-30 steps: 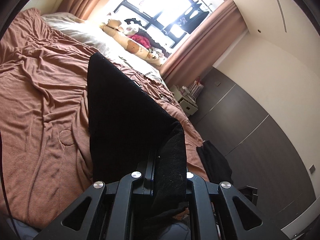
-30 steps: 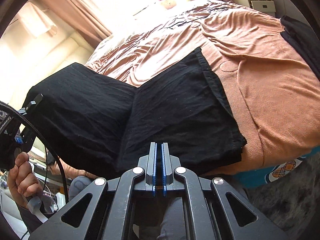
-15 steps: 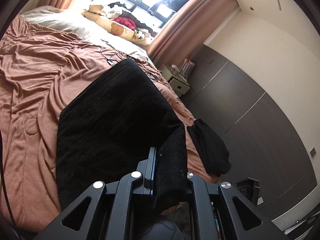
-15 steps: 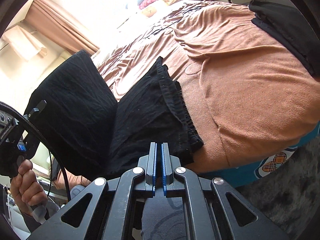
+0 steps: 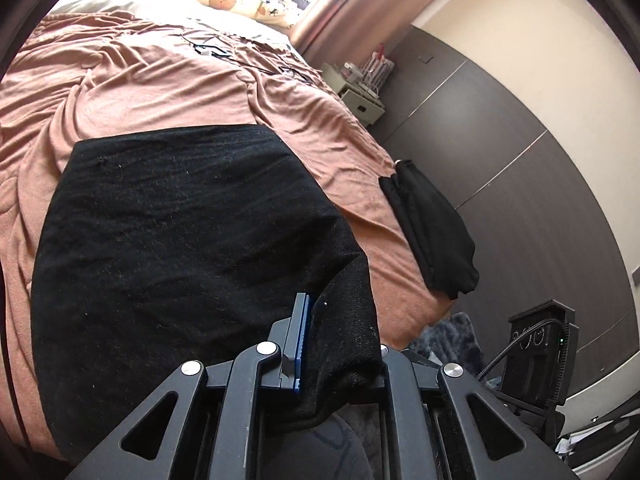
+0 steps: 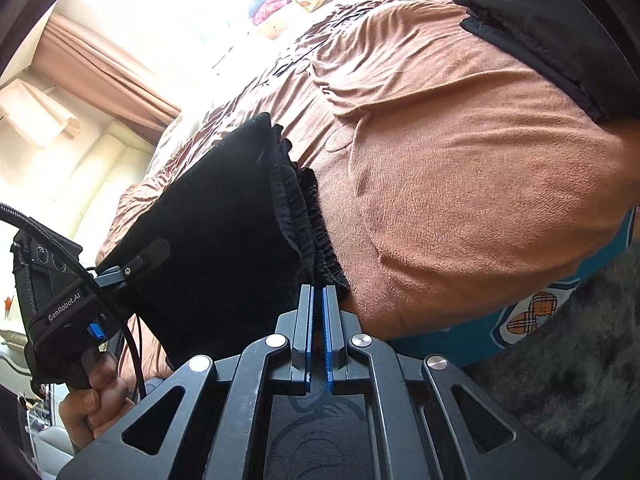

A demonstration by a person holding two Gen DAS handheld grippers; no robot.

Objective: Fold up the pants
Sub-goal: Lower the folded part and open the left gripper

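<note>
The black pants point(image 5: 180, 232) lie folded on the brown bedspread point(image 5: 160, 80) near the bed's front edge. My left gripper point(image 5: 320, 344) is shut on a corner of the pants, and the cloth drapes over its right finger. In the right wrist view the pants point(image 6: 224, 216) show their gathered waistband point(image 6: 308, 220) at the right side. My right gripper point(image 6: 318, 320) is shut with nothing between its blue pads point(image 6: 329, 332), just in front of the waistband's near end. The left gripper point(image 6: 132, 264) shows there too, pinching the pants' left edge.
Another folded black garment point(image 5: 432, 228) lies at the bed's right edge, also seen in the right wrist view point(image 6: 560, 36). Pillows and soft toys point(image 5: 240, 0) sit by the window. A nightstand point(image 5: 356, 96) and dark wardrobe doors point(image 5: 520, 160) stand to the right. A grey rug point(image 6: 560, 360) covers the floor.
My left gripper has carried the held half of the pants over and down, so the pants now lie doubled on the bed. My right gripper stayed shut and drew closer to the waistband.
</note>
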